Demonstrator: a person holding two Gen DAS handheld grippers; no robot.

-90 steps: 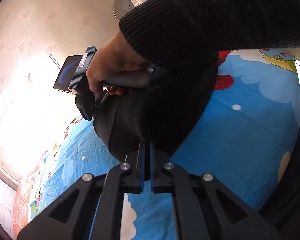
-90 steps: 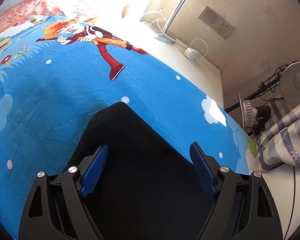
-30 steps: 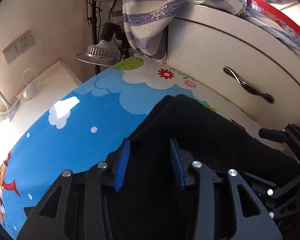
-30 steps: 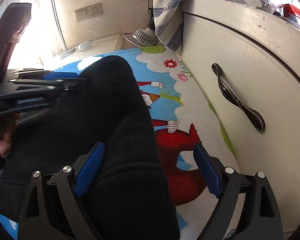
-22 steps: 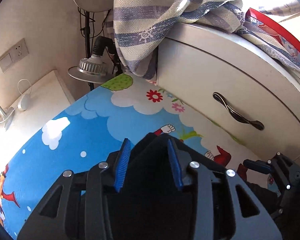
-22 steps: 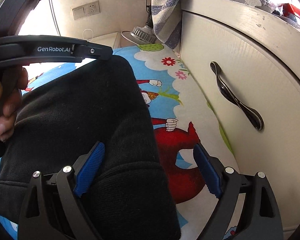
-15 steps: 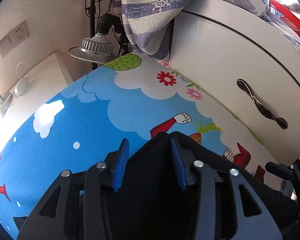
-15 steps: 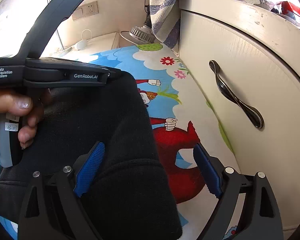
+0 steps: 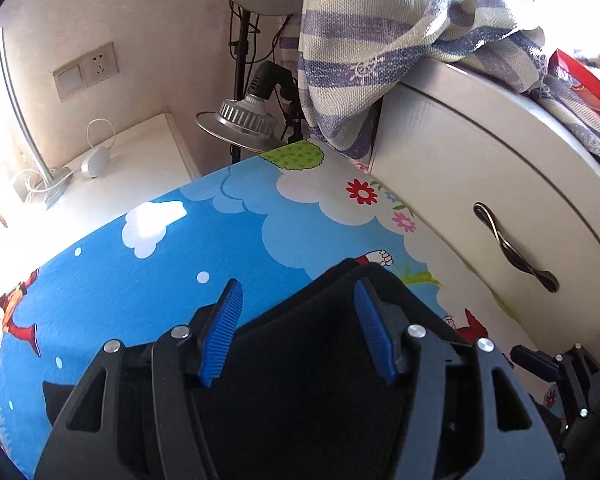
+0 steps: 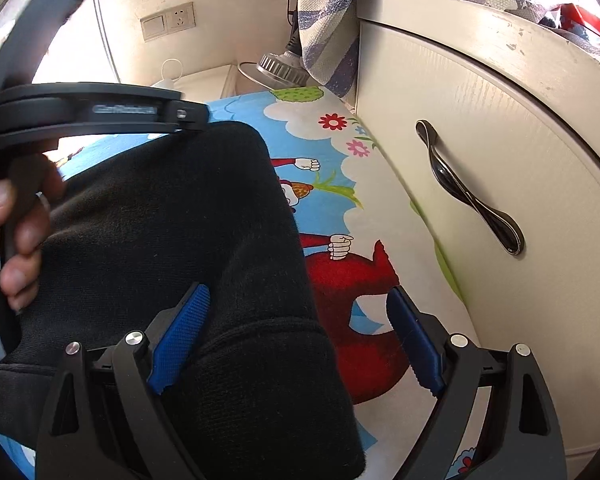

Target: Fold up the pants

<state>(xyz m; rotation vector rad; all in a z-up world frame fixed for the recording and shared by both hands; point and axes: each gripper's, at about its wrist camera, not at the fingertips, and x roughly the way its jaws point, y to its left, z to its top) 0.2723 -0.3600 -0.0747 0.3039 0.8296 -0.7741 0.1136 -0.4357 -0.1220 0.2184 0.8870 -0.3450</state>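
Pants (image 10: pixel 172 240), black and thick, folded into a bundle on the blue cartoon-print bedsheet (image 9: pixel 100 300), just beside the white drawer front (image 10: pixel 480 140); far rounded end near the flower print, ribbed band nearest the right camera; left gripper (image 9: pixel 296 328) above the bundle's far end, jaws parted and just opened wider, dark cloth between the blue pads but seemingly not pressed by either, hence nothing held; right gripper (image 10: pixel 296 344) spread wide, left pad at the edge of the cloth over the ribbed band, right pad over bare sheet, gripping nothing; step in hand judged to be release and tidying after the last fold; best done by lifting the left gripper straight up clear of the cloth, to avoid dragging the top layer; then, if needed, pressing the thick fold flat with open jaws rather than pinching; edges worth squaring away from the drawer handle (image 10: pixel 468 188)
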